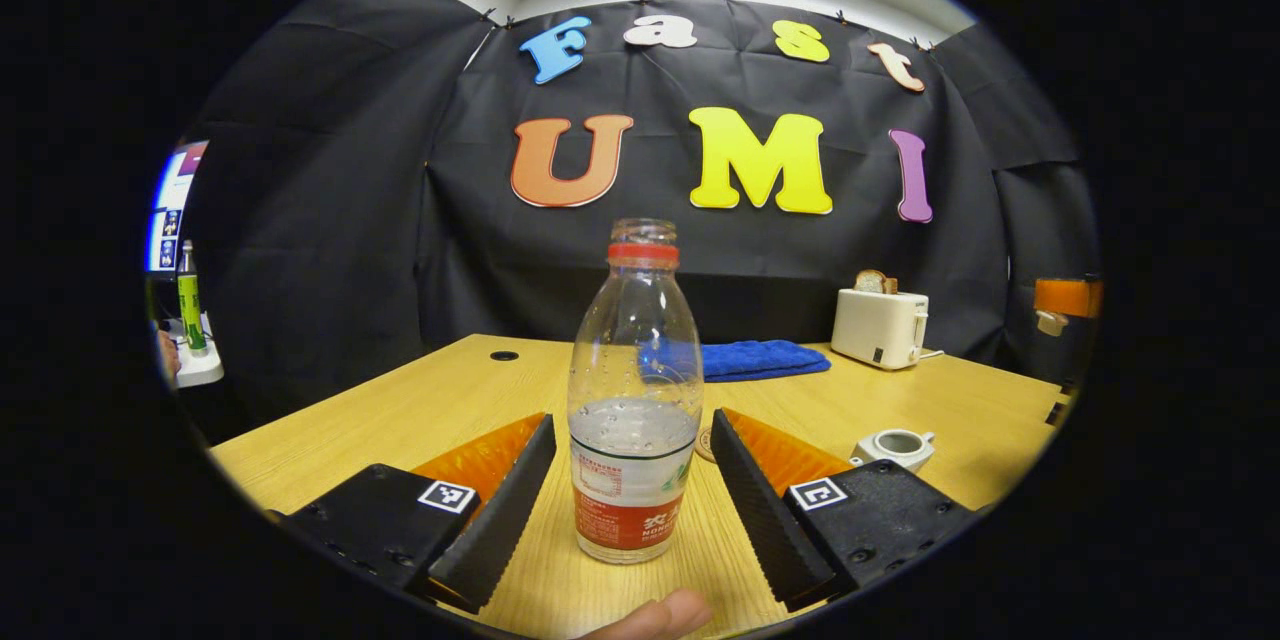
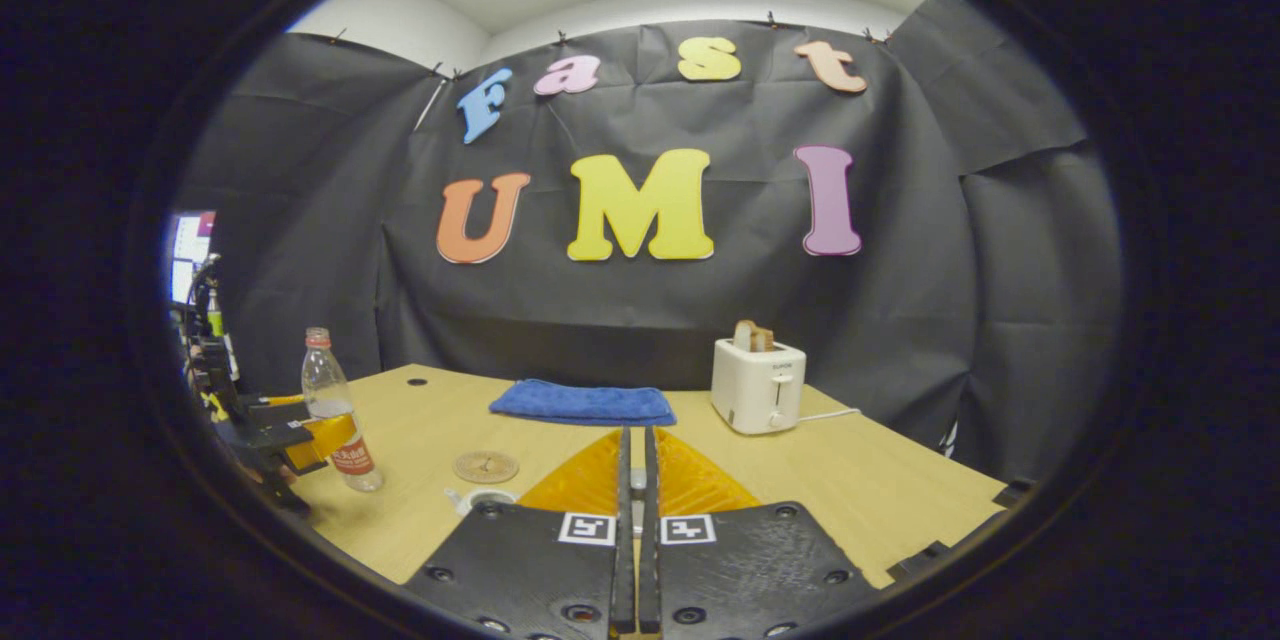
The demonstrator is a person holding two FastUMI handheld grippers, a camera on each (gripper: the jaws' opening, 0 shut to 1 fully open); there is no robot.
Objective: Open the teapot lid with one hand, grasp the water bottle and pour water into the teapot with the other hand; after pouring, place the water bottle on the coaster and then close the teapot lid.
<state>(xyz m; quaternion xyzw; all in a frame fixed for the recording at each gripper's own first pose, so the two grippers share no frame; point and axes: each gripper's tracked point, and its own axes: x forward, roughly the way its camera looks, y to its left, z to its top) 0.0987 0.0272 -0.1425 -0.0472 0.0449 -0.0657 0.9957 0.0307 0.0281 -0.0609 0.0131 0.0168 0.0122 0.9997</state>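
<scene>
Bottle (image 1: pixel 636 400): upright at centre frame in the left gripper view, cap off, long axis vertical, between the spread fingers, not touched.
Left gripper (image 1: pixel 634 495): released, straddling the bottle low on its label; likely closes next.
Right gripper (image 2: pixel 636 530): clenched on nothing.
Teapot (image 2: pixel 482 499): lower left of the right gripper view, just beside its fingers; lid off.
Coaster (image 2: pixel 486 466): on the worktop (image 2: pixel 880 500) beyond the teapot.
Nearer hand: left for the bottle.

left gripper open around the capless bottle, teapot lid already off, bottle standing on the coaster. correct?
One thing is wrong: the water bottle stands on the bare table, with the coaster lying apart beside it, as the right gripper view shows. The rest holds: the left gripper is open around the capless bottle, and the teapot has no lid on.
</scene>
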